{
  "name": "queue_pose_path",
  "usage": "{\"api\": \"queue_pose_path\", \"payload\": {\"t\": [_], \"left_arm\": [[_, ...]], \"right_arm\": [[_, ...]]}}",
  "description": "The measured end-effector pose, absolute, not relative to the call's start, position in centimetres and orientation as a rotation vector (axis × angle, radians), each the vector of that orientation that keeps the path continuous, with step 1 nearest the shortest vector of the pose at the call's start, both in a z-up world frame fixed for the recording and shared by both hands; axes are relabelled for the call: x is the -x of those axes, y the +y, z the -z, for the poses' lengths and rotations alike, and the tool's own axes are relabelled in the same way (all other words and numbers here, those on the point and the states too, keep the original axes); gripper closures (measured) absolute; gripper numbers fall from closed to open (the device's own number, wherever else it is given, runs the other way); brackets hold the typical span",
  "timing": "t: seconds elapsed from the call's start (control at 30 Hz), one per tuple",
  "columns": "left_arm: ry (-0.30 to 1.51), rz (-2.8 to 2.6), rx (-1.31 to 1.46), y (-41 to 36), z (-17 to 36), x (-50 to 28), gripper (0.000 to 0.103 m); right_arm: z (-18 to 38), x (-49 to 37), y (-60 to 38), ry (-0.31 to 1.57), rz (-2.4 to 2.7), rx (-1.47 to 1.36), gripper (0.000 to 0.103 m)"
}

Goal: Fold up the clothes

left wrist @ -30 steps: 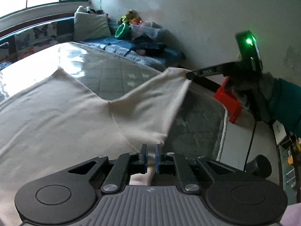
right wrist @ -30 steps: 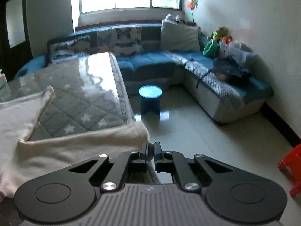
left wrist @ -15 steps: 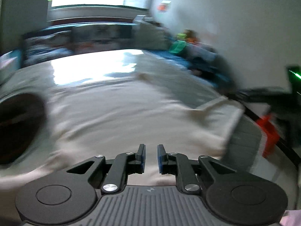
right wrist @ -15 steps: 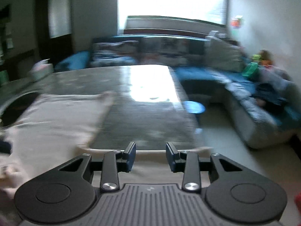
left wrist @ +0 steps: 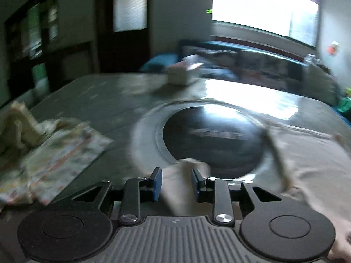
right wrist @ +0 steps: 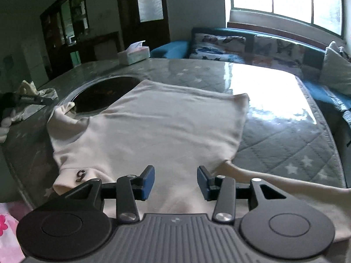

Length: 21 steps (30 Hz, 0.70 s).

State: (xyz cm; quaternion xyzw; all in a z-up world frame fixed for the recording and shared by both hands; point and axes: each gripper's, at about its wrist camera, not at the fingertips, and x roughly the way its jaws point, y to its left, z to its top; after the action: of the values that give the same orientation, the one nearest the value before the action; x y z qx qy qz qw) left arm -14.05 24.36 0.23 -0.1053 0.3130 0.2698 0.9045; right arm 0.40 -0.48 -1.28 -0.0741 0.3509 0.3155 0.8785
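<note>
A cream long-sleeved top [right wrist: 158, 129] lies spread on the grey quilted table [right wrist: 285, 131]. My right gripper [right wrist: 175, 182] is open just above its near edge, holding nothing. In the blurred left wrist view my left gripper [left wrist: 176, 183] is open, with a fold of the cream top's sleeve [left wrist: 186, 171] lying between its fingers. The rest of the top [left wrist: 307, 153] stretches off to the right. The left gripper also shows at the far left of the right wrist view [right wrist: 28, 99].
A round dark inset [left wrist: 210, 138] sits in the table's middle, partly under the top. A patterned crumpled cloth [left wrist: 43, 149] lies at the left. A tissue box [right wrist: 133, 54] stands at the far edge. A blue sofa [right wrist: 274, 48] runs under the window.
Both grippers have opened and let go of the cream top, which now lies flat. Both views have swung left, toward the dark inset and the room's far side.
</note>
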Motion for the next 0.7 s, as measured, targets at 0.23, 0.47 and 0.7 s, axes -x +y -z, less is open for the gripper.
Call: {"api": "queue_pose_path", "payload": {"t": [0.23,0.47,0.7], "left_arm": [[0.714,-0.589,0.232,26.1,2.5,12.5,0.071],[0.673,-0.578,0.213,25.9,2.8,12.9,0.098],[0.56,-0.74,0.259,25.6,-0.1,17.2,0.099]], "right_arm": [[2.1,-0.7,-0.1,0.758,-0.662,0.168,0.054],[2.5,-1.0,0.1,0.772,-0.656,0.184,0.048],[2.7,-0.9,0.1,0.773,-0.652,0.197,0.046]]}}
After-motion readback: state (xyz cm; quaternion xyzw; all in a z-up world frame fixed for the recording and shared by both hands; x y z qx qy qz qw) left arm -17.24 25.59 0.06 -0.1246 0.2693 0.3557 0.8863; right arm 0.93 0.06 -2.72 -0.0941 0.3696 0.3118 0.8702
